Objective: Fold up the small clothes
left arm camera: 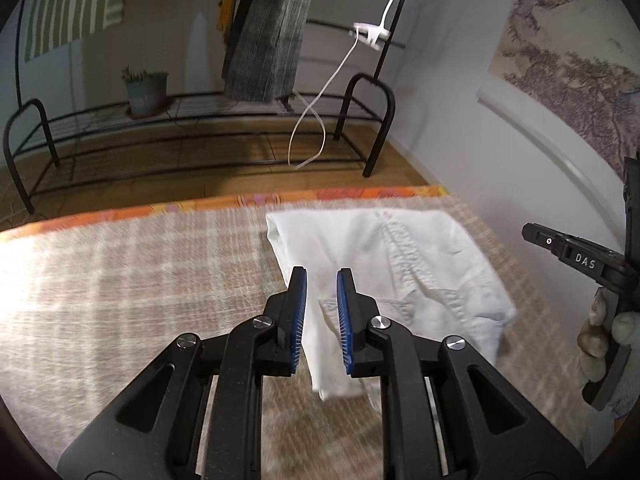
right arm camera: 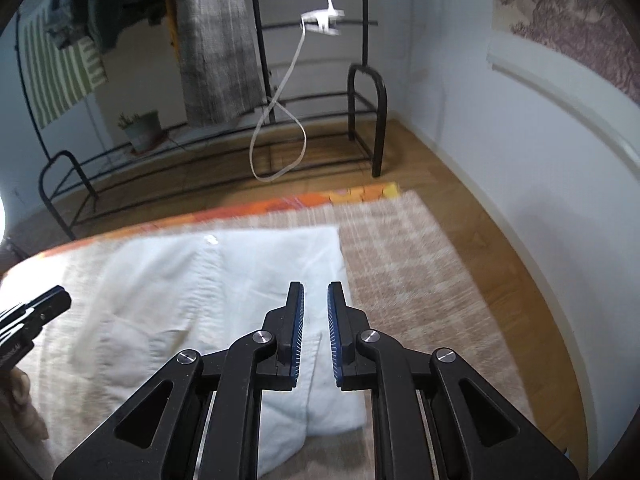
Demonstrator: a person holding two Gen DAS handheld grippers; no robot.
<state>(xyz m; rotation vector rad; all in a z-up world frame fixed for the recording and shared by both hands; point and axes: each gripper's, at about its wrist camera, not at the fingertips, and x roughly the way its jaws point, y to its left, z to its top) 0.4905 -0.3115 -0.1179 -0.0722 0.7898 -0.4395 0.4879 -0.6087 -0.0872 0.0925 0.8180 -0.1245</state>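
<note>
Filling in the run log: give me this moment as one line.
left gripper: jaws open, empty | right gripper: jaws open, empty | white garment: partly folded on beige plaid cloth | both above garment

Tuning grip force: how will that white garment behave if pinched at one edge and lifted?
Likely floppy: the white garment lies creased and folded on the woven mat, so it should drape. Probably light, being thin cloth. The coarse mat may drag it when pushed.

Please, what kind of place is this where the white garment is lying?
Probably a room in a home: a clothes rack with hanging garments, a potted plant on its lower shelf, wooden floor, and a woven rug under the white garment.
</note>
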